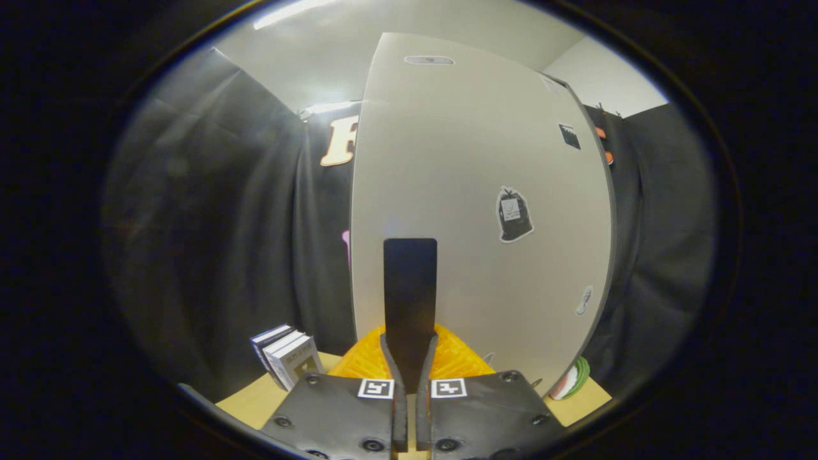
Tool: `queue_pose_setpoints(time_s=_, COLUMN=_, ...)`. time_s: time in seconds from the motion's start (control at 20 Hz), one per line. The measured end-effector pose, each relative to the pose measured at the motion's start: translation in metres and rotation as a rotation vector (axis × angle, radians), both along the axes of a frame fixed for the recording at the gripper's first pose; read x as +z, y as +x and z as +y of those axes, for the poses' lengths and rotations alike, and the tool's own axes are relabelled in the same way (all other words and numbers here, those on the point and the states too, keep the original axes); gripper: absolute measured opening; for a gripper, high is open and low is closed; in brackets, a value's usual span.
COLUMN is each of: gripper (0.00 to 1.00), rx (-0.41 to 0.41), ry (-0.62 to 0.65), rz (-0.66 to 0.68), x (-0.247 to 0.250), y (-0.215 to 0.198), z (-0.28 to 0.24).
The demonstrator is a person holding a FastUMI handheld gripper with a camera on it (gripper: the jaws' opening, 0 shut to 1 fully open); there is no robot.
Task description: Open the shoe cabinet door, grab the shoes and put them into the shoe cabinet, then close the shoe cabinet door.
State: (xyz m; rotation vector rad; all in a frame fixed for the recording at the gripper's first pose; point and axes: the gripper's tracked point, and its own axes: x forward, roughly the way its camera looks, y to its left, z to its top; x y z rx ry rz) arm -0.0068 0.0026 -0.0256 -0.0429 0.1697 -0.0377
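Note:
The white shoe cabinet door (473, 191) rises close in front of me, with a few stickers on its face. A flat black handle (409, 287) runs down the door, and its lower end sits between my fingers. My gripper (409, 358) is shut on that handle, one finger (388, 359) pressing on each side. Low behind the fingers, at the foot of the door, lies an orange ribbed thing (455, 358) that may be a shoe; most of it is hidden.
A small stack of boxes (289, 358) stands on the wooden tabletop (252, 402) left of the fingers. A green, white and red round object (573, 379) lies by the door's lower right corner. Black cloth walls close in on both sides.

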Motion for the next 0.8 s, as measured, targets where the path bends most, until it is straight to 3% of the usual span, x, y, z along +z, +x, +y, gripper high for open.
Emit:
queue_pose_setpoints(time_s=0.3, gripper=0.07, rx=0.033, ry=0.013, rz=0.008, x=0.008, y=-0.039, z=-0.018)
queue_pose_setpoints(time_s=0.8, gripper=0.06, rx=0.017, ry=0.024, rz=-0.009, x=0.022, y=-0.093, z=-0.058)
